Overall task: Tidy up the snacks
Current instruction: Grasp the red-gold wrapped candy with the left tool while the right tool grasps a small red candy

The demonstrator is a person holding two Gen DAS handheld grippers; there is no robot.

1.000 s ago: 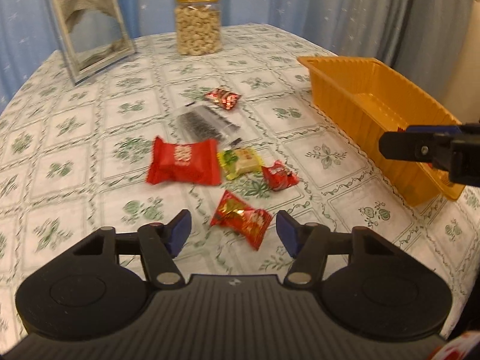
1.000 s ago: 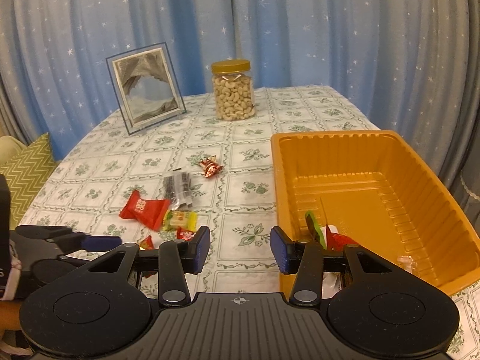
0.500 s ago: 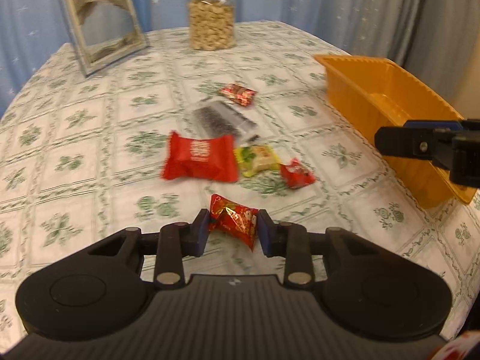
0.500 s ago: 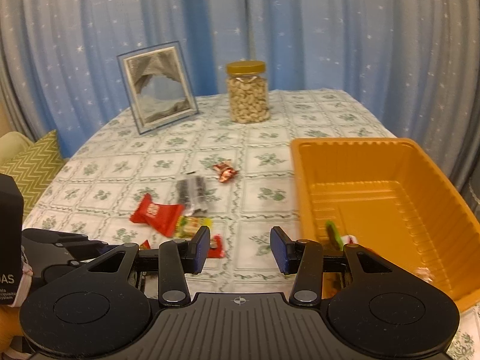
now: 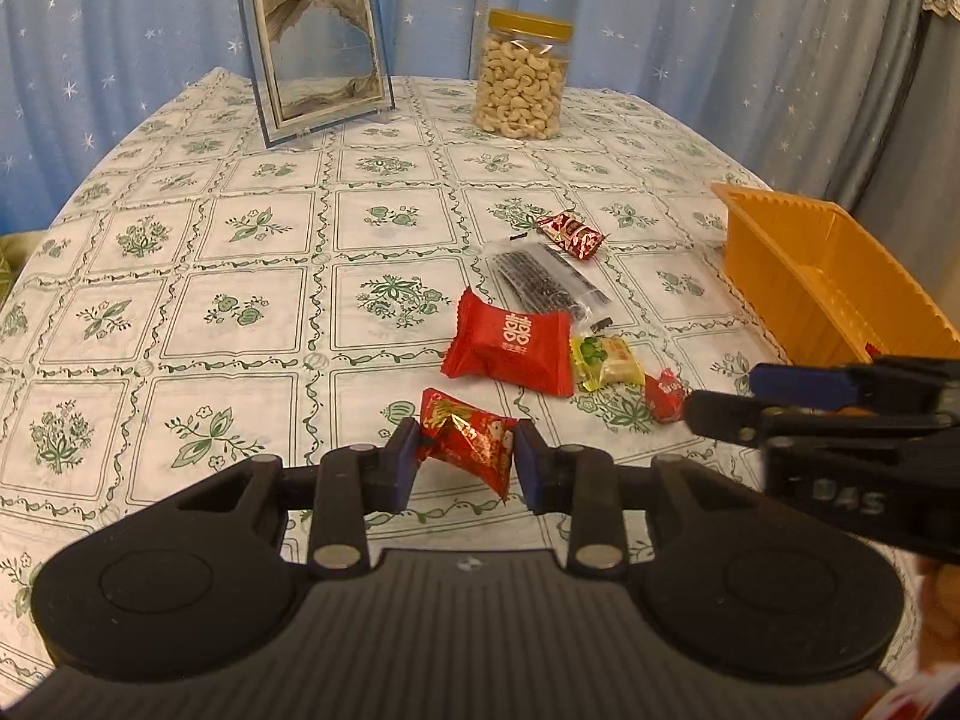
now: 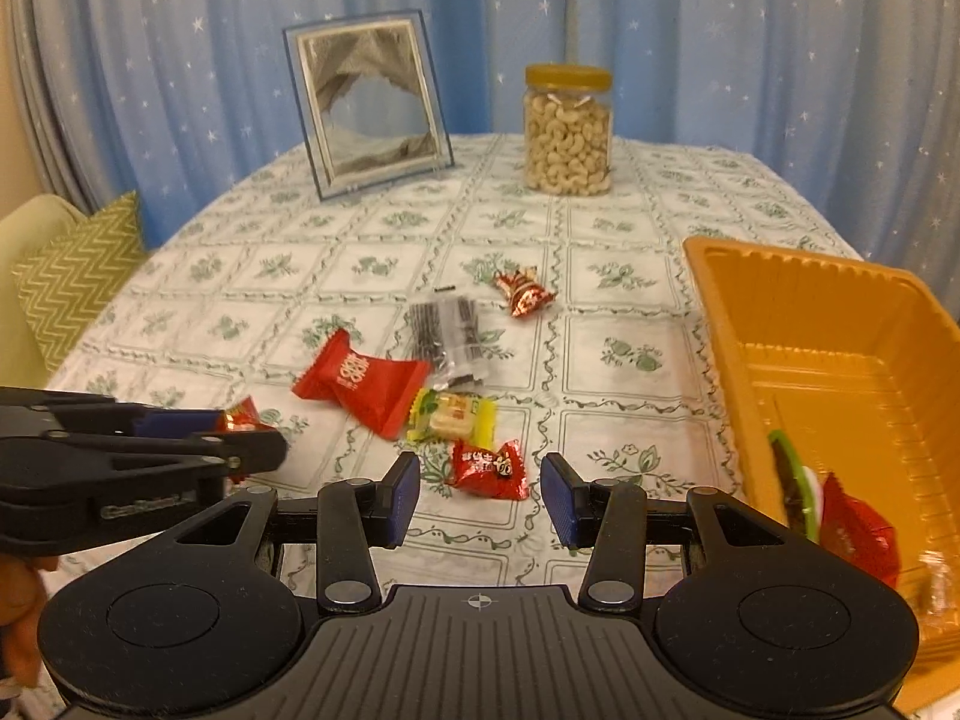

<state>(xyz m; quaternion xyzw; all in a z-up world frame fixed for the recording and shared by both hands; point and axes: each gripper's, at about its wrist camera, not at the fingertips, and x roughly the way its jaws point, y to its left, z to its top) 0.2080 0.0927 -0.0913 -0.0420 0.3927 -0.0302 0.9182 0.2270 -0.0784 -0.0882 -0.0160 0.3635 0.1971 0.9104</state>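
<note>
The left tool (image 5: 462, 461) points down at a slant toward the near part of the worktop (image 5: 252, 276), its blue pads clamped on a red and gold snack packet (image 5: 465, 441). The packet's long axis runs across the gap from pad to pad, tilting down to the right, with one crimped end poking past the right pad.

The right tool (image 6: 480, 492) also slants downward, jaws standing apart with nothing pressed between them. A small red candy (image 6: 489, 468) lies on the cloth just beyond the gap, its long axis running left to right.

Farther out lie the other snacks: a large red pillow packet (image 6: 360, 381) lying slantwise, a yellow-green wrapped sweet (image 6: 453, 420) touching its right end, a clear packet of dark sticks (image 6: 447, 333) with its long axis running near to far, and a red twisted candy (image 6: 523, 293) beyond that.

The orange tray (image 6: 840, 324) sits at the right edge of the worktop, long axis running near to far, holding a red packet (image 6: 858, 531) and a green-edged item in its near corner.

At the far end stand a framed sand picture (image 6: 369, 105) and a jar of cashews (image 6: 567, 132) with a gold lid. A zigzag-patterned green cushion (image 6: 78, 282) shows at the far left, beyond the worktop. In the right wrist view the left tool reaches in from the left, close beside the right one.
</note>
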